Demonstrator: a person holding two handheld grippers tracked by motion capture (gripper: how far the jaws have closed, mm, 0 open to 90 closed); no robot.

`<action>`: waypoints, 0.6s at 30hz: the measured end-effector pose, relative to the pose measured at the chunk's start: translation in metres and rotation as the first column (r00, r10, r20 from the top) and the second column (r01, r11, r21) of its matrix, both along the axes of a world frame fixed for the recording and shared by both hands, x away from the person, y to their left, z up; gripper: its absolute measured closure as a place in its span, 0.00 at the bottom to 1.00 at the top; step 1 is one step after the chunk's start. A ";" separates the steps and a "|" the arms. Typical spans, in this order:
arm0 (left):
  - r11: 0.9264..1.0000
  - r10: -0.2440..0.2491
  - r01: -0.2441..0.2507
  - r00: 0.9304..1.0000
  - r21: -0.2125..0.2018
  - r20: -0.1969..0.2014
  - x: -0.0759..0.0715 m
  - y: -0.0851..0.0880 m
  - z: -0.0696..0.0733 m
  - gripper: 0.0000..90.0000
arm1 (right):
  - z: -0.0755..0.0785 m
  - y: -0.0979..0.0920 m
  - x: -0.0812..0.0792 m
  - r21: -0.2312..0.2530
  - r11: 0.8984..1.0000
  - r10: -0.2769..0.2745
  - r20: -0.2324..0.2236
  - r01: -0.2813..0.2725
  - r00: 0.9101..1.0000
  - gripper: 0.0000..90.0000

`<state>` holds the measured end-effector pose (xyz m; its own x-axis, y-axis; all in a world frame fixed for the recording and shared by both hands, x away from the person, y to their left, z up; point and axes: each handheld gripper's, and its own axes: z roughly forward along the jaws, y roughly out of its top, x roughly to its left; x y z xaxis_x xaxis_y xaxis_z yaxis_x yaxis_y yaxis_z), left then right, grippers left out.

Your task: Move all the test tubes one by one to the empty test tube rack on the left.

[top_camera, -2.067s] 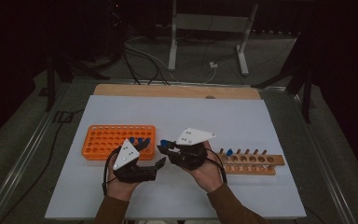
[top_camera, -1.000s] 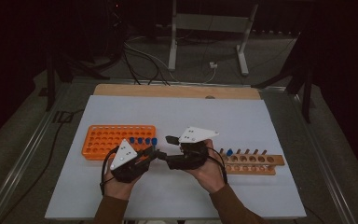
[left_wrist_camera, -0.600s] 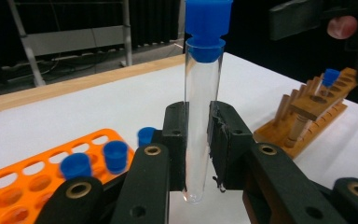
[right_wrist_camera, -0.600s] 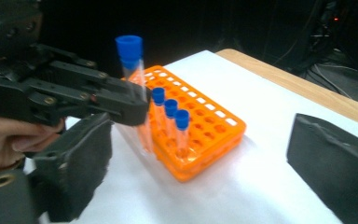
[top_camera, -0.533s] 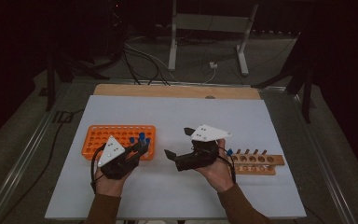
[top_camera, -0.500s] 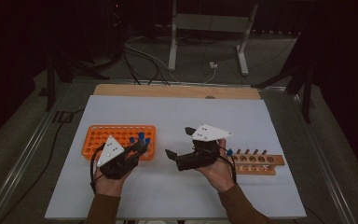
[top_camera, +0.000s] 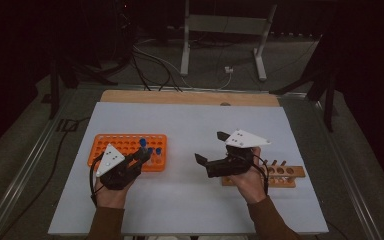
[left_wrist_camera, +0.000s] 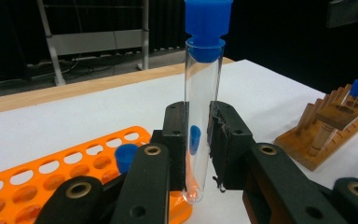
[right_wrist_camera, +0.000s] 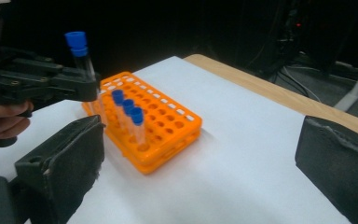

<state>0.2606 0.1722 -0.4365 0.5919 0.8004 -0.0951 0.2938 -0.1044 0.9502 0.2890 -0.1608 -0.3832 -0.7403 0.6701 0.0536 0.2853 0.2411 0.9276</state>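
Observation:
A clear test tube with a blue cap (left_wrist_camera: 203,107) stands upright between the pads of my left gripper (left_wrist_camera: 198,140), which is shut on it. In the high view that gripper (top_camera: 142,152) holds the tube (top_camera: 142,144) over the right end of the orange rack (top_camera: 122,145). Three blue-capped tubes (right_wrist_camera: 127,112) stand in that rack (right_wrist_camera: 168,116). My right gripper (top_camera: 210,147) hovers mid-table, left of the wooden rack (top_camera: 285,175). Its jaws have just been opening and stand wide apart in its own view (right_wrist_camera: 200,172), with nothing between them.
The wooden rack (left_wrist_camera: 335,126) holds a blue-capped tube (left_wrist_camera: 356,88). White tabletop (top_camera: 190,120) stretches behind both racks to a wooden strip (top_camera: 190,97) at the far edge. Beyond it, on the floor, are cables and a metal stand (top_camera: 220,30).
The two grippers were close together mid-table; now they have parted. The left one carried the tube left to the orange rack; the right one drew back right with its jaws spread.

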 end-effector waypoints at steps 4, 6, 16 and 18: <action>1.000 0.008 -0.008 1.000 -0.001 0.000 0.001 0.002 0.000 0.87 | 0.001 -0.010 0.002 0.018 1.000 -0.023 -0.001 0.023 1.000 0.02; 1.000 0.011 -0.011 1.000 0.002 -0.002 0.001 0.003 -0.001 0.87 | 0.001 -0.013 0.002 0.020 0.999 -0.030 0.002 0.030 1.000 0.02; 0.999 0.034 -0.034 0.999 0.009 0.007 0.002 0.007 -0.002 0.87 | -0.002 -0.034 0.004 0.024 0.997 -0.077 0.010 0.076 0.997 0.02; 0.999 0.041 -0.041 0.999 0.015 0.010 0.002 0.009 -0.002 0.87 | -0.003 -0.039 0.004 0.020 0.996 -0.089 0.011 0.088 0.996 0.02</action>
<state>0.2626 0.1810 -0.4386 0.5592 0.8255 -0.0769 0.2887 -0.1070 0.9514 0.2926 -0.1998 -0.3866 -0.6788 0.7320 0.0591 0.2940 0.1971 0.9353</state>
